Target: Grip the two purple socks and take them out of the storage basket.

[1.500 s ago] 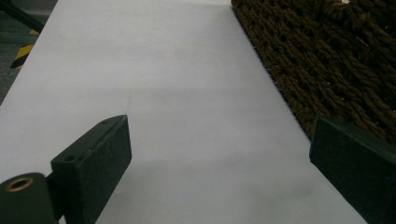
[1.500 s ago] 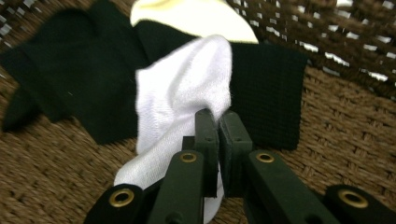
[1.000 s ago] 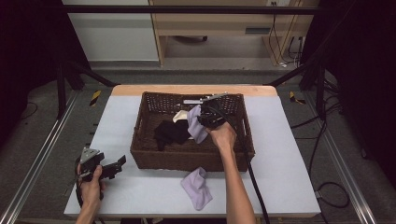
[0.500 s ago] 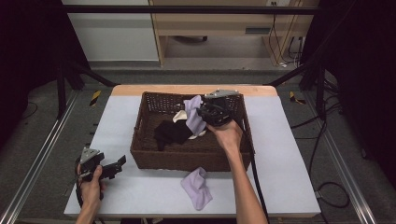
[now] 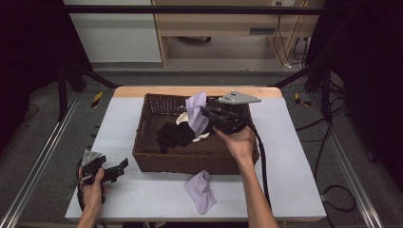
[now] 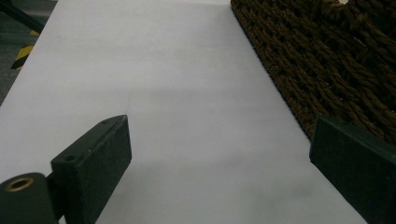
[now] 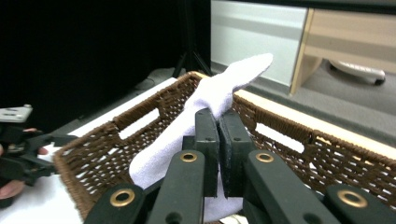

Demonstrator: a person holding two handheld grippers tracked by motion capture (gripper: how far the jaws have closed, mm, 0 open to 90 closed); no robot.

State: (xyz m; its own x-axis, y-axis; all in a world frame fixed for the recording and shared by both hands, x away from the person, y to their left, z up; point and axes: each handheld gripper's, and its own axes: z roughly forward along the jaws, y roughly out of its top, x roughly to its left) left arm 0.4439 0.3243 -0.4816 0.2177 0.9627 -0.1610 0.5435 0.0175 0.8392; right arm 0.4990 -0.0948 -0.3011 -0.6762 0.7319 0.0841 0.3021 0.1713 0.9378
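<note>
A brown wicker basket [image 5: 147, 156] stands mid-table and holds a black cloth [image 5: 175, 134] and a cream cloth [image 5: 182, 118]. Above the basket, my right gripper [image 5: 206, 113] is shut on a lavender sock [image 5: 197, 109], which hangs lifted over the cloths. The right gripper view has the jaws [image 7: 218, 116] pressed together on that sock [image 7: 215, 93], whose tip points up over the basket's rim [image 7: 140, 112]. A second lavender sock [image 5: 202, 190] lies on the table in front of the basket. My left gripper [image 5: 121, 166] rests open near the table's front left, left of the basket wall [image 6: 327, 70].
The white table [image 6: 163, 70] stretches bare ahead of the left gripper [image 6: 219, 144]. A black cable trails from the right gripper down the right side of the table [image 5: 261, 161]. Metal frame rails run along both table sides.
My right gripper has raised the lavender sock higher and carried it slightly toward the basket's far side. The left gripper has not moved.
</note>
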